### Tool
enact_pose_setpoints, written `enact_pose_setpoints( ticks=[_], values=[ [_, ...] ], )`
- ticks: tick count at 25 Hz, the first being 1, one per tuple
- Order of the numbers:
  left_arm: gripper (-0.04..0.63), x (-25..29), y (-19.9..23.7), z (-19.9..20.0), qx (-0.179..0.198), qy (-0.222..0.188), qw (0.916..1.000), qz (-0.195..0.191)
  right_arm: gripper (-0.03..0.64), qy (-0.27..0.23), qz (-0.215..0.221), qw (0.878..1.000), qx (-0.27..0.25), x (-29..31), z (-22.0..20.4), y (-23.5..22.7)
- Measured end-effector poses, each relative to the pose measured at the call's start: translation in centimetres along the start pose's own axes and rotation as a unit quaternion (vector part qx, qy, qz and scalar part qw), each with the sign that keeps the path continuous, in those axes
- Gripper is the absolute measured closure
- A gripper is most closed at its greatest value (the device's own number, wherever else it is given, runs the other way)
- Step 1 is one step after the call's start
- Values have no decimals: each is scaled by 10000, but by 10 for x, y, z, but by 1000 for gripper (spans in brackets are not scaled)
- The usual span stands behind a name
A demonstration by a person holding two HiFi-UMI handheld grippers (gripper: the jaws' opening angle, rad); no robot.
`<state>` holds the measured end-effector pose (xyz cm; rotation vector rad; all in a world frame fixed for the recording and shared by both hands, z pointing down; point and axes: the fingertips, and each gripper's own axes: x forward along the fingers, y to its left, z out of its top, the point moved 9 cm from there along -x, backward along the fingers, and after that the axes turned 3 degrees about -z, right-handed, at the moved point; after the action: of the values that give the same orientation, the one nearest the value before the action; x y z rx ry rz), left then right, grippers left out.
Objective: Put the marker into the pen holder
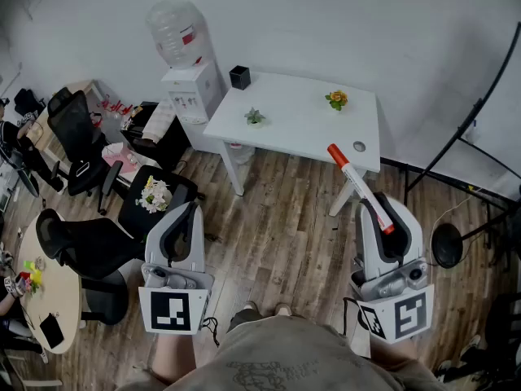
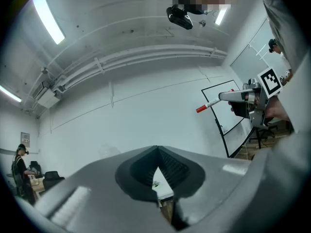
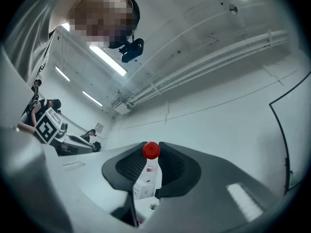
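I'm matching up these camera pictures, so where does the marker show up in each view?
Head view: marker right of centre, gripped by the right tool.
Left gripper view: marker upper right, red cap leftward.
Right gripper view: marker centre, between the jaws.
Shared landmark: the white desk.

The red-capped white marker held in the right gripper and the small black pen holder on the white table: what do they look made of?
The red-capped white marker looks like smooth plastic: the cap has a slight sheen and the barrel carries printed labelling. The small black square pen holder looks dark and matte, with no glints. It is too small to tell plastic from metal.
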<state>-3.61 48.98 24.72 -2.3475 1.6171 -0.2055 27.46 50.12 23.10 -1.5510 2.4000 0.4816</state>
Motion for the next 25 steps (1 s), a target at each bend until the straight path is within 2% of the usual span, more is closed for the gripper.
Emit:
enact_pose_setpoints(
  ticks=[4,12,19,25],
  values=[
    [595,3,1,-3,4,91,10000,-17,515,0,146,9997,219,3,-3,-2],
    [595,-5,-1,1,67,97,9999,-8,515,271,440,9984,219,0,-4,7],
    [595,-17,-16,3,75,176,9998,-7,515,363,450,9979,303,-15,-3,2],
    [595,-28,-20,-8,-17,431,9991,-4,515,475,518,9965,446,-18,-12,5]
  ],
)
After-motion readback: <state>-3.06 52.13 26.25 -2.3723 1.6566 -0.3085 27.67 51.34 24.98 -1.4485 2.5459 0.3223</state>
